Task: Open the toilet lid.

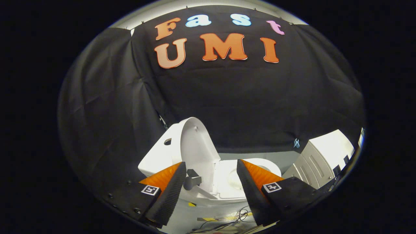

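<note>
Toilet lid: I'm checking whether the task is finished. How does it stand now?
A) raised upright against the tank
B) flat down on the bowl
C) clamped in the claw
A: the toilet lid stands raised against the tank, beyond the open, empty claw.

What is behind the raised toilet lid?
The white tank stands behind the upright lid, with black cloth beyond. The lid covers the tank's front. The gripper is open, empty.
</note>
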Demonstrator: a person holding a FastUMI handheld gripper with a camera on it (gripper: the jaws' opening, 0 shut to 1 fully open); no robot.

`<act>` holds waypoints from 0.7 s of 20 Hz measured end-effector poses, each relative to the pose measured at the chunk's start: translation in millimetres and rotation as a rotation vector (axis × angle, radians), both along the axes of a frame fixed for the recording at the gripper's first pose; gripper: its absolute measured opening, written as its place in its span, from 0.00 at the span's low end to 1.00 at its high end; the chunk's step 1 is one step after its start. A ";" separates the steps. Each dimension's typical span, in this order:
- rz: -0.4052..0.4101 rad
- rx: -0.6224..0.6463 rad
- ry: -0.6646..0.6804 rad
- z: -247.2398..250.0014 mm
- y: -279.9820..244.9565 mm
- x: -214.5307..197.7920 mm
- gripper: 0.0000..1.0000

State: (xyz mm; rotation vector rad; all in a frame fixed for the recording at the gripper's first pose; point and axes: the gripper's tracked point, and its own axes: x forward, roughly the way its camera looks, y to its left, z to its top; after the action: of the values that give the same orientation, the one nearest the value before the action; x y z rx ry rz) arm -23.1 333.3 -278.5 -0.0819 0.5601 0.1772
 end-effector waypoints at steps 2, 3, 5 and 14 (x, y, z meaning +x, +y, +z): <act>0.000 0.012 -0.042 24.3 -20.6 -1.0 1.00; -0.003 0.019 -0.061 35.7 -31.6 -1.2 1.00; -0.012 0.029 -0.104 60.5 -55.5 -1.0 1.00; -0.115 0.021 -0.305 158.2 -197.5 -1.2 0.99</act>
State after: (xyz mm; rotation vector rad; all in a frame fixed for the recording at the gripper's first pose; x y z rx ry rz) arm -24.3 135.8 -120.3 -0.0552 0.2577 0.0566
